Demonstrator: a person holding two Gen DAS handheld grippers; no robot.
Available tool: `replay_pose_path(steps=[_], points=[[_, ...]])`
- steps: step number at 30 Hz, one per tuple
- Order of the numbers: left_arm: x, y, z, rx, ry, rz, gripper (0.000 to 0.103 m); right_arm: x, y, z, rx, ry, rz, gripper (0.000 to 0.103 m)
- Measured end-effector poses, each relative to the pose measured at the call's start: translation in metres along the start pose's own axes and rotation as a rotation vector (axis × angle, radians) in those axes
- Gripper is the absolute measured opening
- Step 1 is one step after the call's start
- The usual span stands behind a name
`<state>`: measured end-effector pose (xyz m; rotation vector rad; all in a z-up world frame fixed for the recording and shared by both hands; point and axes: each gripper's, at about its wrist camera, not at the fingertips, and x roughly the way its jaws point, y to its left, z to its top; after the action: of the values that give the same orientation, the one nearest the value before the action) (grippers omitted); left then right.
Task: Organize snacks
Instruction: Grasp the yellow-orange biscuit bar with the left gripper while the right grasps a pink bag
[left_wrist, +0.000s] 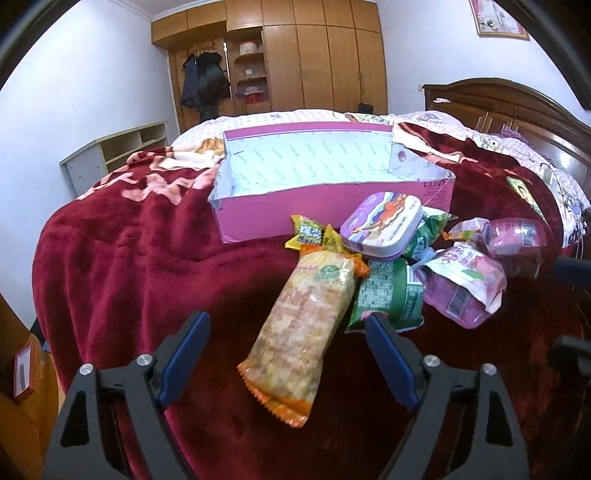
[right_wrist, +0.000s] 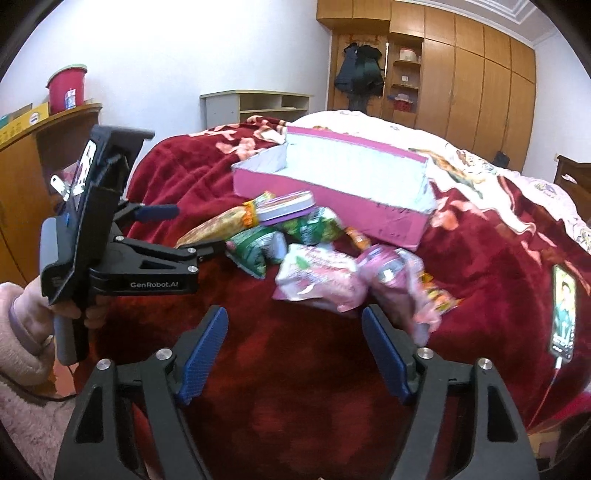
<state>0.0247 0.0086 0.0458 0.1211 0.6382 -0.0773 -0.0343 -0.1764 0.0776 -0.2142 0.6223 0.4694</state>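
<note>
A pink open box (left_wrist: 332, 208) (right_wrist: 332, 201) stands on the bed behind a heap of snacks. The heap holds a purple tin (left_wrist: 380, 225) (right_wrist: 286, 206), green packets (left_wrist: 391, 291) (right_wrist: 255, 247), pink packets (left_wrist: 465, 284) (right_wrist: 321, 284) and a yellow sweet bag (left_wrist: 310, 238). A long orange cracker pack (left_wrist: 303, 332) (right_wrist: 214, 229) lies nearest. My left gripper (left_wrist: 287, 315) (right_wrist: 199, 229) is open, and the cracker pack lies between its blue pads without touching them. My right gripper (right_wrist: 294, 310) is open just short of the pink packets, nothing in it.
The snacks lie on a dark red blanket (left_wrist: 147, 258). A phone (right_wrist: 563, 310) with a cable rests on the blanket at the right. A hand in a pink sleeve (right_wrist: 22, 332) holds the left gripper. A wooden headboard (left_wrist: 517, 103) and a low shelf (left_wrist: 118, 147) flank the bed.
</note>
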Motion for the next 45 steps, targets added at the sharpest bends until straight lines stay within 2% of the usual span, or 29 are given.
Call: replay_pose_path(steps=[6, 12, 15, 17, 18, 20, 25, 26, 33, 38, 45], points=[[0.002, -0.003, -0.001, -0.007, -0.007, 0.000, 0.089, -0.005, -0.024, -0.005, 0.003, 0.015, -0.031, 0.077], [0.007, 0.001, -0.003, -0.062, 0.008, -0.003, 0.085, -0.001, -0.043, -0.007, -0.004, -0.007, -0.067, 0.077], [0.009, 0.004, -0.005, -0.091, 0.023, -0.003, 0.081, 0.007, -0.048, -0.003, -0.028, -0.014, -0.073, 0.077], [0.008, 0.005, -0.006, -0.110, 0.031, 0.002, 0.075, 0.012, -0.050, -0.001, -0.043, -0.028, -0.068, 0.077], [0.008, 0.007, -0.007, -0.118, 0.034, 0.007, 0.073, 0.014, -0.051, 0.000, -0.045, -0.030, -0.064, 0.075], [0.008, 0.010, -0.009, -0.135, 0.041, 0.013, 0.066, 0.018, -0.055, 0.002, -0.042, -0.037, -0.054, 0.066], [0.008, 0.015, -0.009, -0.146, 0.049, 0.001, 0.060, 0.030, -0.059, 0.004, -0.019, -0.040, -0.030, 0.046], [0.009, 0.015, -0.009, -0.140, 0.047, -0.002, 0.055, 0.032, -0.059, 0.004, -0.013, -0.040, -0.033, 0.046], [0.013, 0.012, -0.006, -0.096, 0.052, -0.018, 0.055, 0.033, -0.069, 0.005, 0.084, -0.039, 0.008, 0.043], [0.014, 0.015, -0.004, -0.106, 0.057, -0.034, 0.055, 0.032, -0.070, 0.007, 0.114, -0.047, 0.016, 0.042], [-0.002, 0.012, -0.006, -0.083, 0.006, -0.037, 0.048, 0.021, -0.069, 0.009, 0.173, -0.095, 0.024, 0.037]])
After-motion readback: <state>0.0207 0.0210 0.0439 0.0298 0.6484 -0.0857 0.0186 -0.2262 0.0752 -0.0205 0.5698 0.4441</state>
